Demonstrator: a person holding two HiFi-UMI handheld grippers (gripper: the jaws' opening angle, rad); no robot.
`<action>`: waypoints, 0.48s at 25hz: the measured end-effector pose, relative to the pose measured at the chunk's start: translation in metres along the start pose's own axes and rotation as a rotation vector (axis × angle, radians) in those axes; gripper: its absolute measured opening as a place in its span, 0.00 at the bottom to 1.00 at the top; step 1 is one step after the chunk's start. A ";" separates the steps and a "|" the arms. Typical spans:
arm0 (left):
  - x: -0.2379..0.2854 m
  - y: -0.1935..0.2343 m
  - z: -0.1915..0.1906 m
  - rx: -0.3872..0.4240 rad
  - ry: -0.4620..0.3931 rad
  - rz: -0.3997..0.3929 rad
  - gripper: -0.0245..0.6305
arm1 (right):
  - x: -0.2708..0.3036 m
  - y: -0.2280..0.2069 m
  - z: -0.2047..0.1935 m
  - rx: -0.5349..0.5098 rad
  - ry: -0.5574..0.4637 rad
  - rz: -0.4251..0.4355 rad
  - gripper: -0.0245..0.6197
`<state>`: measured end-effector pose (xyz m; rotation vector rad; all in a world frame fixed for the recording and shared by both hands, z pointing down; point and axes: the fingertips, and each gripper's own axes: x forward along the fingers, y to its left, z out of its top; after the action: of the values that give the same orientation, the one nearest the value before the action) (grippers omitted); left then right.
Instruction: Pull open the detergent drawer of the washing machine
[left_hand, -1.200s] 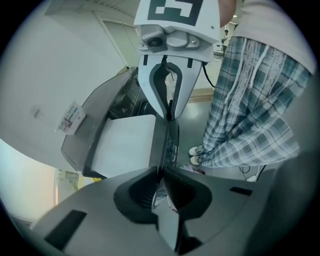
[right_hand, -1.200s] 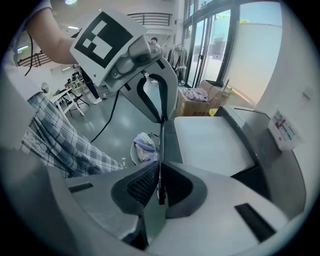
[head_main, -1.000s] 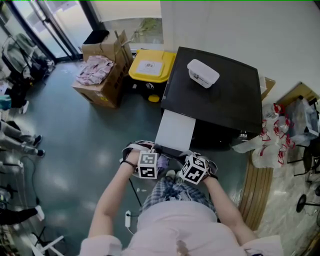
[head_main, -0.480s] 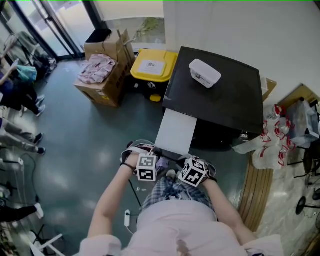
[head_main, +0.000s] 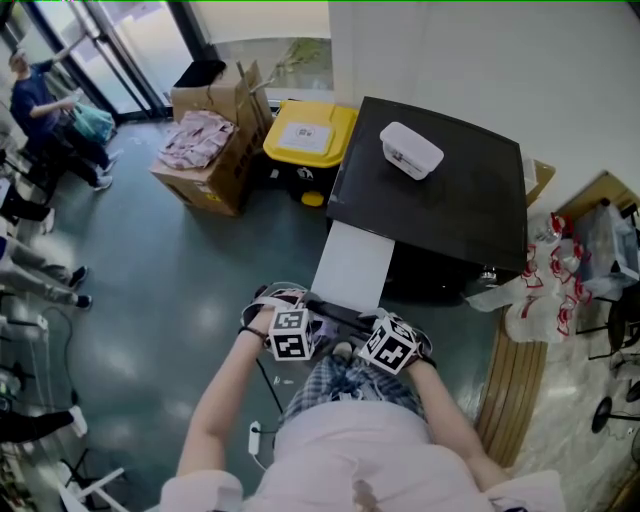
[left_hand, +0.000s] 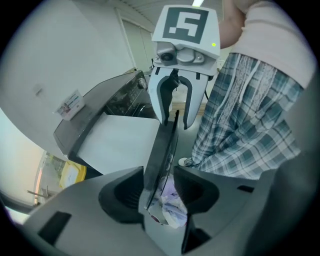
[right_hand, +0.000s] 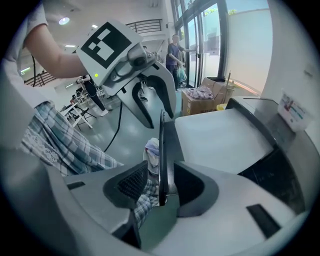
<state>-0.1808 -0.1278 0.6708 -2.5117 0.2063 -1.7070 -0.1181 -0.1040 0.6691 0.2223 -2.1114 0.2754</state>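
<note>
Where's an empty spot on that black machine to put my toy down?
The black machine top is bare right of the white box, out to its edge, and between the box and the white drawer. Beside it is crowded: yellow bin and cardboard box on one side, plastic bags on the other.

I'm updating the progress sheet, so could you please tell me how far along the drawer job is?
Done: the drawer already stands pulled well out of the washing machine. In hand: the left claw and right claw are both opening, with the drawer's dark front panel between their pads. Left: probably only to draw both claws clear.
</note>
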 end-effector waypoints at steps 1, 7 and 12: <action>-0.001 0.001 0.000 -0.010 -0.010 -0.006 0.34 | -0.001 -0.001 0.002 0.014 -0.016 0.001 0.34; -0.013 0.013 0.012 -0.075 -0.113 0.009 0.37 | -0.016 -0.015 0.010 0.092 -0.107 0.000 0.41; -0.040 0.053 0.035 -0.196 -0.276 0.096 0.36 | -0.057 -0.058 0.032 0.202 -0.322 -0.095 0.37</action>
<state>-0.1658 -0.1735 0.6128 -2.7894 0.4828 -1.3457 -0.0985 -0.1654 0.6106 0.5142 -2.3820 0.4199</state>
